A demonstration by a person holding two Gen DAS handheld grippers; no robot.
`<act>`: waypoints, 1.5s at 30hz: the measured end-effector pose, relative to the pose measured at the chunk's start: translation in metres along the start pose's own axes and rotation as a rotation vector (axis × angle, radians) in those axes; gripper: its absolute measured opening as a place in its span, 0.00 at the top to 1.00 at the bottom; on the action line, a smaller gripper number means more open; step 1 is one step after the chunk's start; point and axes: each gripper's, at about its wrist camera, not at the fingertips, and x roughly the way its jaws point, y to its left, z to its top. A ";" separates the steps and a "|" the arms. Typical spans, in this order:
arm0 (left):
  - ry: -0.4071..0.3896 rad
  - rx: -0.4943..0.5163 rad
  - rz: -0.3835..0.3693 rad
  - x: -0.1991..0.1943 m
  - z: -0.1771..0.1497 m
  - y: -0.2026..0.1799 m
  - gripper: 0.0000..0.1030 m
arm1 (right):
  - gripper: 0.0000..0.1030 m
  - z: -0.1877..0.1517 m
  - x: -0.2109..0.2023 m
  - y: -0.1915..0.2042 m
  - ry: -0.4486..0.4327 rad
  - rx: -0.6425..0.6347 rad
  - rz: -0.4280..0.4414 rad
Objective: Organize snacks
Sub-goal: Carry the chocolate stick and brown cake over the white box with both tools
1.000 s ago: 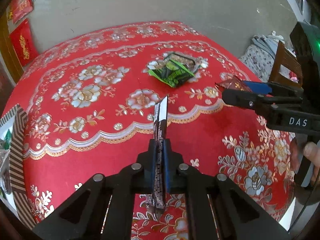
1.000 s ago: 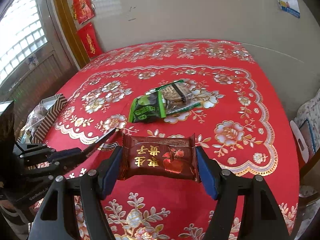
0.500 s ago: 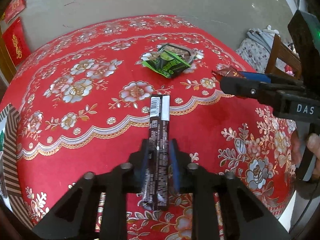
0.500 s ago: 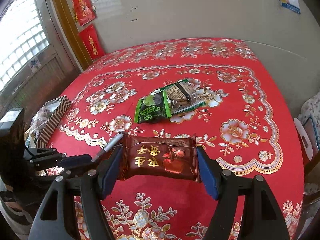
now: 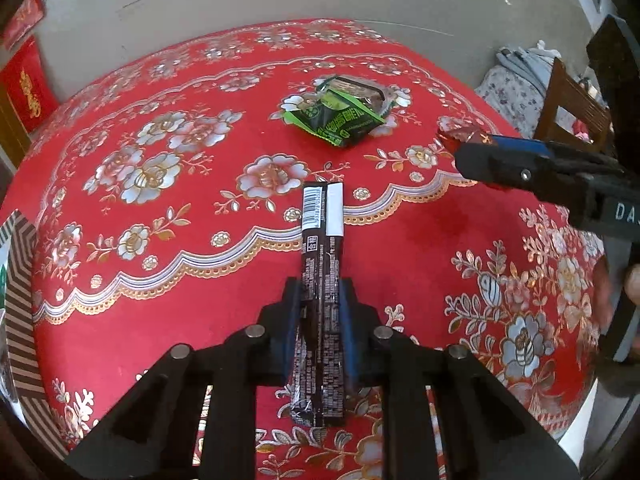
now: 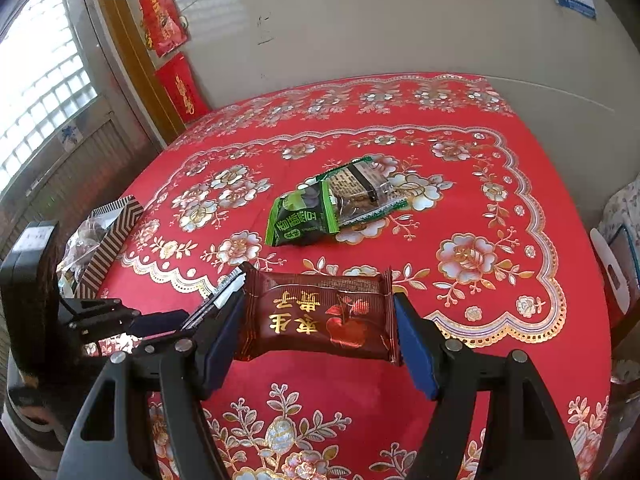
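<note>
Dark bar turned in the left fingers

The dark snack bar (image 5: 322,304) went from edge-on to label side up; the left gripper (image 5: 320,320) loosened, then closed on it again.

Your left gripper (image 5: 320,312) tilts steeply down toward the red tablecloth (image 5: 160,280), and its jaws, which have just been closing, press flat against both sides of a long dark snack stick pack (image 5: 322,280) that sticks out past the fingertips. Your right gripper (image 6: 320,320) also angles down over the tablecloth, its jaws standing fairly wide with the blue pads (image 6: 416,352) clamped on the two ends of a brown snack packet (image 6: 316,316) held crosswise. In the left wrist view a fingertip (image 5: 632,280) of your right hand shows at the right edge.
</note>
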 end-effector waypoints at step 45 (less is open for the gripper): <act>-0.218 -0.235 0.189 -0.100 -0.051 0.092 0.82 | 0.29 0.016 0.018 0.150 -0.005 -0.251 0.039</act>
